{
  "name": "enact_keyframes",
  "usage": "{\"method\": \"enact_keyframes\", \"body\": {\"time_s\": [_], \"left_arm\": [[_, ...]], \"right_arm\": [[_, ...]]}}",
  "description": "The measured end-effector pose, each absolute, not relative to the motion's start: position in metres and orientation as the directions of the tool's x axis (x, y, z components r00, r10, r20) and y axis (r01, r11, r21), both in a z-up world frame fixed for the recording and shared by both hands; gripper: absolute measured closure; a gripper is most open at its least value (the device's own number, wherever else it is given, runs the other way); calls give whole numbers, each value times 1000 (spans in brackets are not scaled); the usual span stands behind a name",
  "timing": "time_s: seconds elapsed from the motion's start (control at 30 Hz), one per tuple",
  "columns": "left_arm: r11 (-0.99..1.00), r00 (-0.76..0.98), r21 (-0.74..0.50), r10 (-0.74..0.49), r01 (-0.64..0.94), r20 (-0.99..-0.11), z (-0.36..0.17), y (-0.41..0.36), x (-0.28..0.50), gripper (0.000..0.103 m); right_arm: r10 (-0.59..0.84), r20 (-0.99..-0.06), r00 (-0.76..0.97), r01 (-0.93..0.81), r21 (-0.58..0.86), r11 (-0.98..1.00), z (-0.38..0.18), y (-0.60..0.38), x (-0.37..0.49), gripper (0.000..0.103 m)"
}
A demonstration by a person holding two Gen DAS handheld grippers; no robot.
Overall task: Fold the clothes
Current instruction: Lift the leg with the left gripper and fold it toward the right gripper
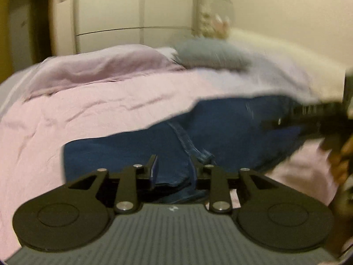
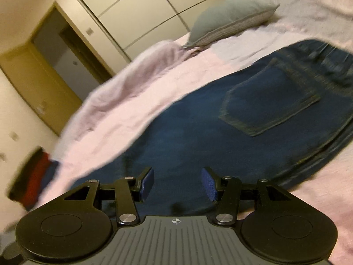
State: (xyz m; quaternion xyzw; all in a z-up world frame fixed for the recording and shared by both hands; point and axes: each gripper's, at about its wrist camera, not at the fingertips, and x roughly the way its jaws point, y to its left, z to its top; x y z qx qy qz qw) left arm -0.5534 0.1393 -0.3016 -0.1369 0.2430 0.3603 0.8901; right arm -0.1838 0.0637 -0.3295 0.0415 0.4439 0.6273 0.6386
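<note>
A: Dark blue denim jeans (image 2: 231, 119) lie folded on the pink bedsheet (image 1: 77, 114). Left gripper (image 1: 174, 165) parted, cloth between, unpinched; right gripper (image 2: 177, 182) parted, empty.

B: Heavy, limp denim. Probably best gripped at the stiff waistband.

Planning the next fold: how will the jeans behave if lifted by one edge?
The jeans will probably droop, since they lie soft and creased on the bed. Stacked layers at their edge suggest some weight. The stitched pocket area looks thicker, so likely stiffer.
</note>
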Motion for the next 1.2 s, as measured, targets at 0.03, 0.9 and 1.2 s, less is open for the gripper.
{"method": "enact_keyframes", "body": {"time_s": [0.03,0.9,1.2], "left_arm": [[675,614,-100,587,-731,-527,-298,143,-565,77],[561,587,-248,572,-790,-573,-298,143,-637,83],[622,605,-221,514,-751,-608,-307,136,-608,83]], "right_arm": [[827,-510,-237,-730,655,195,-331,70,-186,51],[852,-334,-404,-638,770,-1,-337,112,-233,89],[811,-505,-295,-560,779,282,-385,91,-172,89]]}}
